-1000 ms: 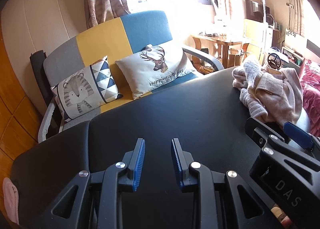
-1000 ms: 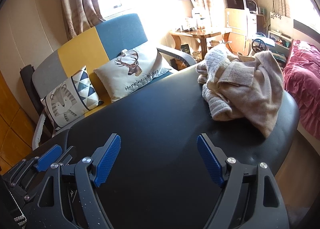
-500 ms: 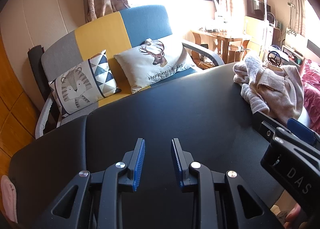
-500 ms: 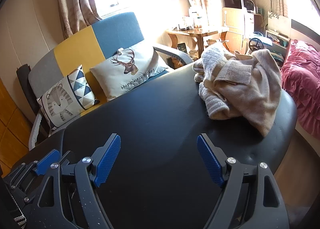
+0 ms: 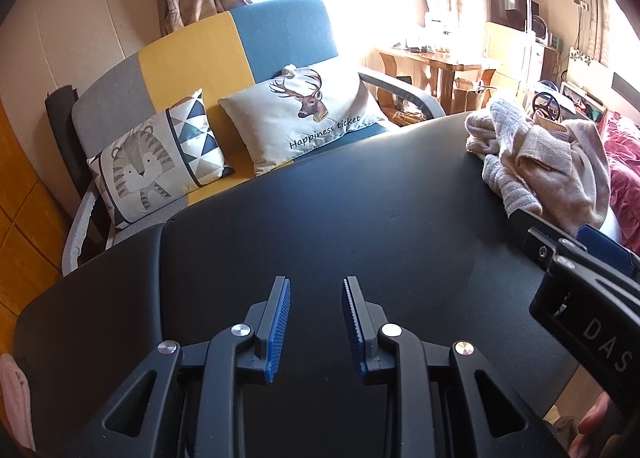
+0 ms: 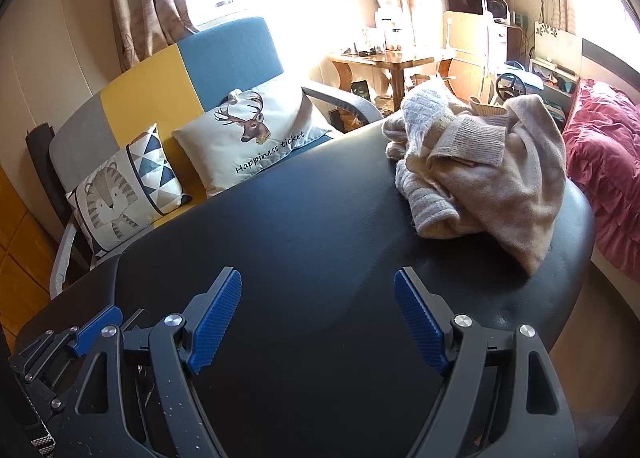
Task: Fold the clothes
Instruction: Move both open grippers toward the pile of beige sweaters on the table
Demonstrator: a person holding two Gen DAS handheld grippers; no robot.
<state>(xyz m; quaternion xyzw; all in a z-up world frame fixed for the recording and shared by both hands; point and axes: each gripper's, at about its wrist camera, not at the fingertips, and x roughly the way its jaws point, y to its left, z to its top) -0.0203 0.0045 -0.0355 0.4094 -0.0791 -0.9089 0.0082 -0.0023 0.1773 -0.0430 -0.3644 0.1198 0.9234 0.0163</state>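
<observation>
A crumpled beige knit sweater (image 6: pixel 484 174) lies in a heap at the far right end of the black padded table (image 6: pixel 312 242); it also shows in the left wrist view (image 5: pixel 540 162). My right gripper (image 6: pixel 318 322) is wide open and empty, over the table short of the sweater. My left gripper (image 5: pixel 316 322) has its jaws a narrow gap apart and holds nothing, over the table's middle, well left of the sweater. The right gripper's body (image 5: pixel 580 286) shows at the right edge of the left wrist view.
A sofa (image 6: pixel 168 90) in grey, yellow and blue with two cushions (image 6: pixel 256 134) stands behind the table. A red bedspread (image 6: pixel 604 178) lies to the right. A wooden desk (image 6: pixel 384 58) and shelves are by the window. A pink cloth (image 5: pixel 14 398) hangs at the table's left edge.
Both grippers have drifted slightly; the sweater sits a little nearer in the right wrist view. Jaw openings are unchanged.
</observation>
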